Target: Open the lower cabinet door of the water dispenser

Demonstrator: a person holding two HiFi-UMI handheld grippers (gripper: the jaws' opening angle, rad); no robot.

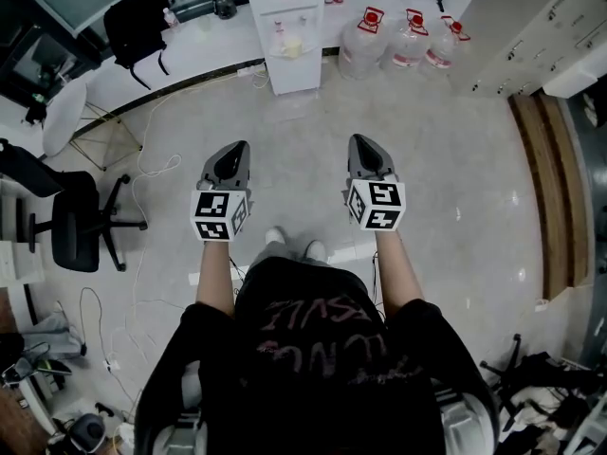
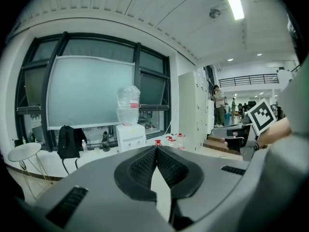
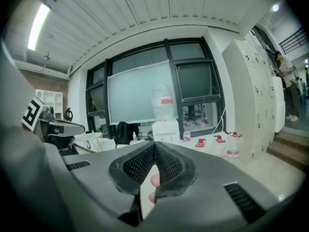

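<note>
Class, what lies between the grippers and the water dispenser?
Only bare floor, from left gripper and right gripper to the water dispenser, seen in head view.

Standing with the left forearm (image 1: 215, 281) and the right forearm (image 1: 398, 271) bare and stretched forward, side by side and apart. Holding the left gripper (image 1: 239, 150) and the right gripper (image 1: 360, 142) out in front, roughly parallel, about level with each other, both aimed ahead and tilted slightly down. Carrying a left marker cube (image 1: 221, 215) and a right marker cube (image 1: 376, 204) at the rear ends, just above the wrists. Left jaws pressed together at the tips, nothing between them. Right jaws likewise closed tip to tip and empty, with two fingertips (image 3: 154, 180) showing through the gap beneath them.
</note>
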